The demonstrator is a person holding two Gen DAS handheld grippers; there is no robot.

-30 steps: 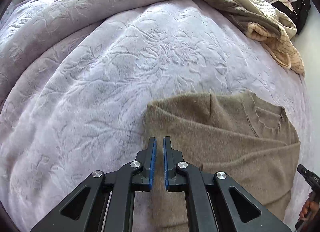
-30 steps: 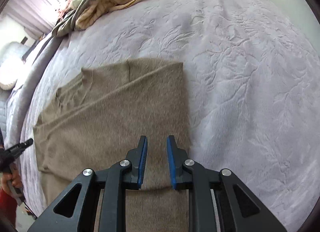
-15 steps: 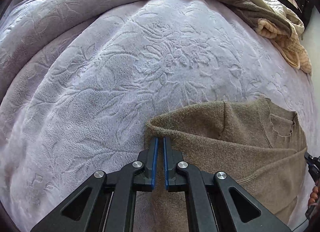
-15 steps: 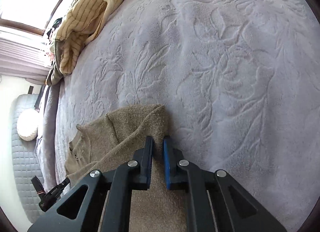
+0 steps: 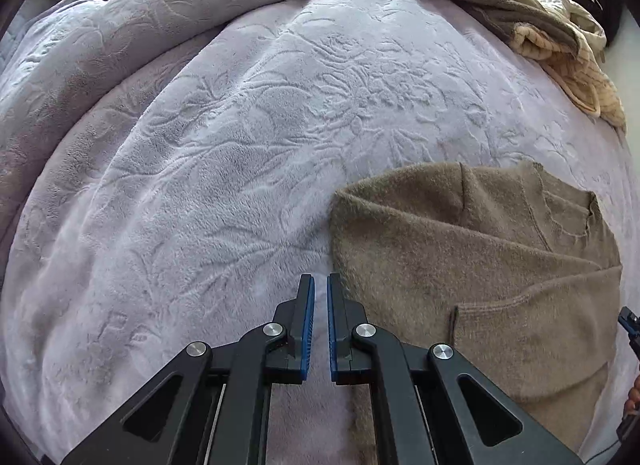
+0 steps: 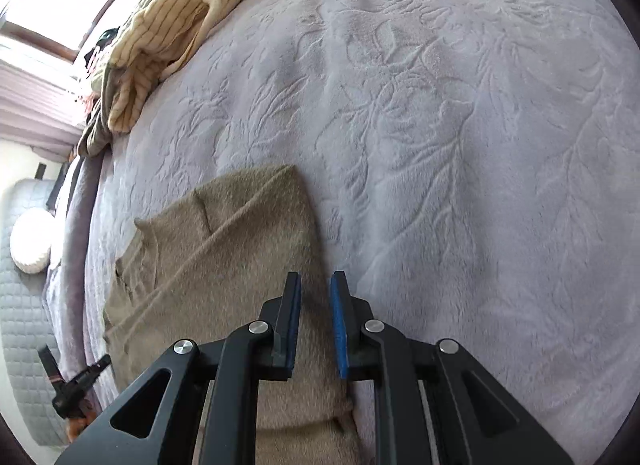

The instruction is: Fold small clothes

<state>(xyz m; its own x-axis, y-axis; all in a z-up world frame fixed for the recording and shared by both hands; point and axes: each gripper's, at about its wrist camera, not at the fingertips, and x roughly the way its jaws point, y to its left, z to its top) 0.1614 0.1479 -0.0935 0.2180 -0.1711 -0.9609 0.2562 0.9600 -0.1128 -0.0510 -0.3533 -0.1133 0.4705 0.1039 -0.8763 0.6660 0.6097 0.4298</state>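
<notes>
A brown knitted sweater [image 5: 460,257] lies folded on the lilac embossed blanket [image 5: 240,145], sleeves laid across its body. My left gripper [image 5: 321,281] is shut with nothing between its pads, hovering over the blanket just off the sweater's left edge. In the right wrist view the sweater [image 6: 224,257] runs under my right gripper [image 6: 316,277], whose jaws are opening. They straddle the sweater's right edge without pressing on it. A tip of the right gripper shows at the left wrist view's right edge.
A heap of striped cream and olive clothes [image 5: 540,17] lies at the bed's far side, also seen as clothes [image 6: 180,17] by the window. The blanket [image 6: 440,145] spreads wide around the sweater. A white cushion [image 6: 32,241] rests on a grey quilted seat beside the bed.
The left gripper dipped to the sweater's corner, then drew back left off its edge. The right gripper closed low over the sweater, then rose and parted its jaws.
</notes>
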